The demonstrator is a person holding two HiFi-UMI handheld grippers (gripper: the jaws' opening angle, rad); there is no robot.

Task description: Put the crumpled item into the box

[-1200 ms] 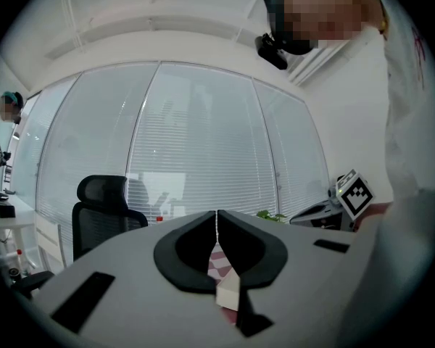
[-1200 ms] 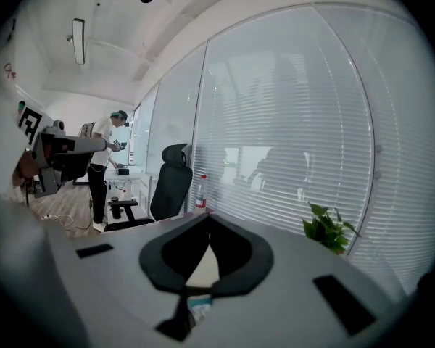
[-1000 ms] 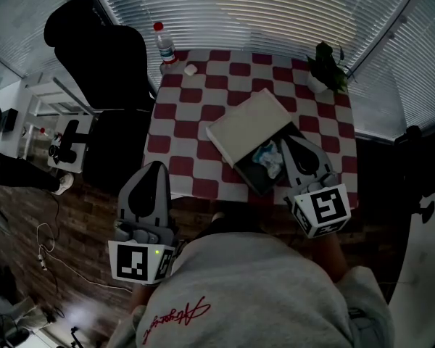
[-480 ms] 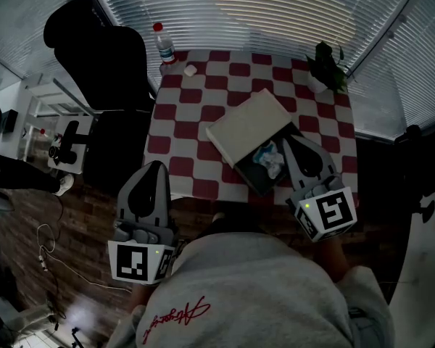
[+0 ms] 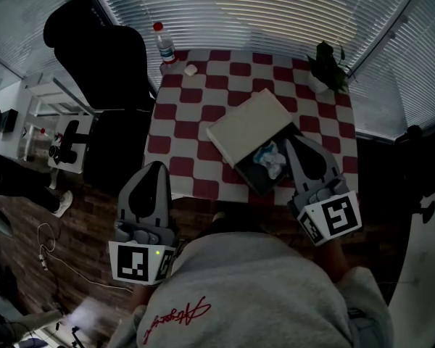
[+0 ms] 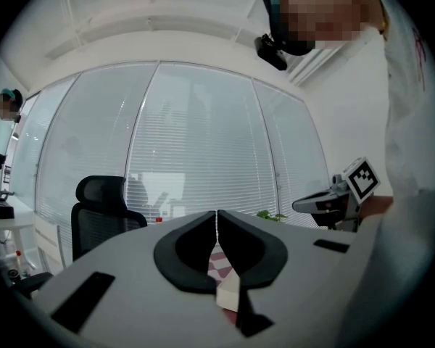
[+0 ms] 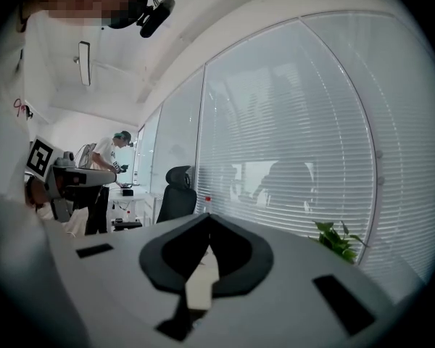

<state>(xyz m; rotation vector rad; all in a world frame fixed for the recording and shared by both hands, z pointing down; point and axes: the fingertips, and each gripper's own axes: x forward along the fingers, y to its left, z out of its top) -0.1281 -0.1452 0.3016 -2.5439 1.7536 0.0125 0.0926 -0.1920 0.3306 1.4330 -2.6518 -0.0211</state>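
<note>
Pale crumpled item point(image 5: 270, 158), seemingly in box point(image 5: 249, 174), only overhead; left claw point(image 6: 217, 216) and right claw point(image 7: 208, 219) together.

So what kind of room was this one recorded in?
Probably an office or lab corner: windows with horizontal blinds on two sides, a black office chair, and a small table under a red-and-white checked cloth.

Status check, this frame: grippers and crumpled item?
Left gripper shut, empty. Right gripper shut, empty, beside box. Crumpled item lies in box. Pale lid covers far part.
</note>
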